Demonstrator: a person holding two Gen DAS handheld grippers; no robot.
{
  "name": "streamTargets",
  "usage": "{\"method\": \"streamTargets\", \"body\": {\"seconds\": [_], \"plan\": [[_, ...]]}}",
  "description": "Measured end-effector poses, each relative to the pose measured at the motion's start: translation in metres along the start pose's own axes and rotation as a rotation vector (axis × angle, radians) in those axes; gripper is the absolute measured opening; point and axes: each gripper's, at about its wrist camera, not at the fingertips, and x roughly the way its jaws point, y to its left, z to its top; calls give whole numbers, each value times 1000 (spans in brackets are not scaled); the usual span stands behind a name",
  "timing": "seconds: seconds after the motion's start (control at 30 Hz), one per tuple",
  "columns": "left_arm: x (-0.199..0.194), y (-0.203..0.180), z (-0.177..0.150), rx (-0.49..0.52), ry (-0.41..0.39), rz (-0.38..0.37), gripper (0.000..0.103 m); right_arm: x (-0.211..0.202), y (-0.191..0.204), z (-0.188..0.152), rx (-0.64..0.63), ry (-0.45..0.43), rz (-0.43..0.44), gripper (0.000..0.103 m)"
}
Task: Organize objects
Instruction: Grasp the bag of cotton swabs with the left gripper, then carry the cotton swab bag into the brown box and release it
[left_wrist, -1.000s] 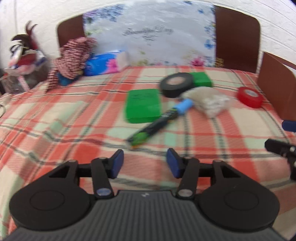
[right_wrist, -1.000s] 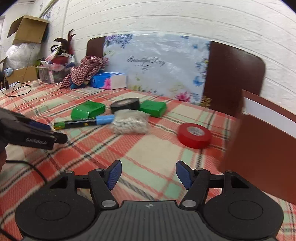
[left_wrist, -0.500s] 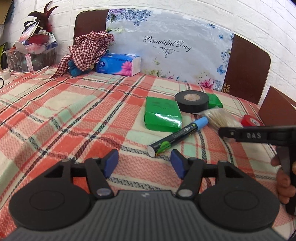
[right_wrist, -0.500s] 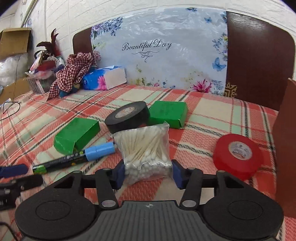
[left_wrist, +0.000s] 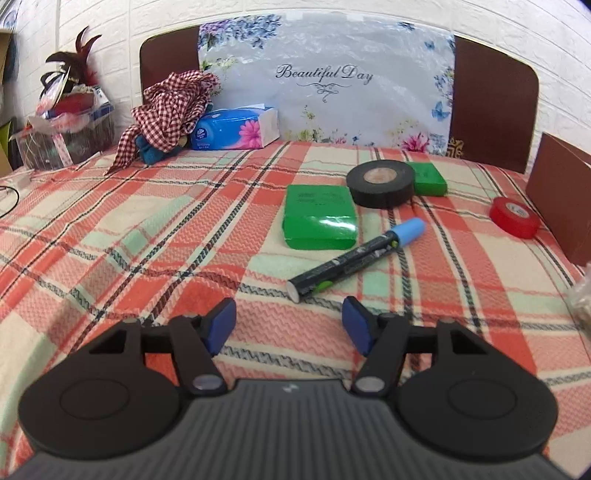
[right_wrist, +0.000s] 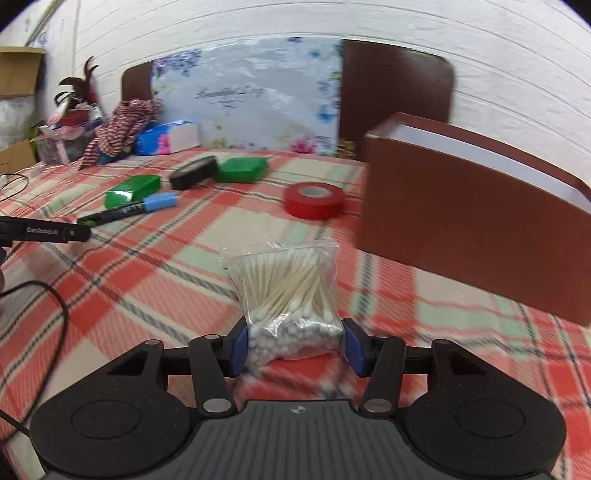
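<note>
Your right gripper (right_wrist: 293, 345) holds the clear bag of cotton swabs (right_wrist: 286, 295) by its lower end, with both blue pads pressed against its sides. The jaws have just eased a little wider, yet the bag is between them and gripped. It stands upright in front of the camera, above the plaid blanket (right_wrist: 166, 273), with the brown box (right_wrist: 461, 221) just beyond it to the right. That box is open at the top and shows a white inner wall.

Your left gripper (left_wrist: 288, 319) has its jaws about half apart with nothing between them, only blanket under the gap. Just ahead of it lies the black marker (left_wrist: 354, 256) with the blue cap, angled up to the right.

Behind the marker you have the larger green box (left_wrist: 319, 218) lying flat, and beyond that the black tape roll (left_wrist: 380, 182), which touches the smaller green box (left_wrist: 426, 177) on its right. The red tape roll (left_wrist: 513, 216) sits apart at the right, close to the brown box wall.

At the far left of the bed, a checked cloth (left_wrist: 171, 107) is heaped against a blue tissue pack (left_wrist: 234, 129).
</note>
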Motion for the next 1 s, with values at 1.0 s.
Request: {"method": "streamTargets", "body": {"seconds": [1.0], "plan": [[-33, -197, 12, 171, 325, -752, 40, -30, -53, -26, 183, -88, 21, 40]]}}
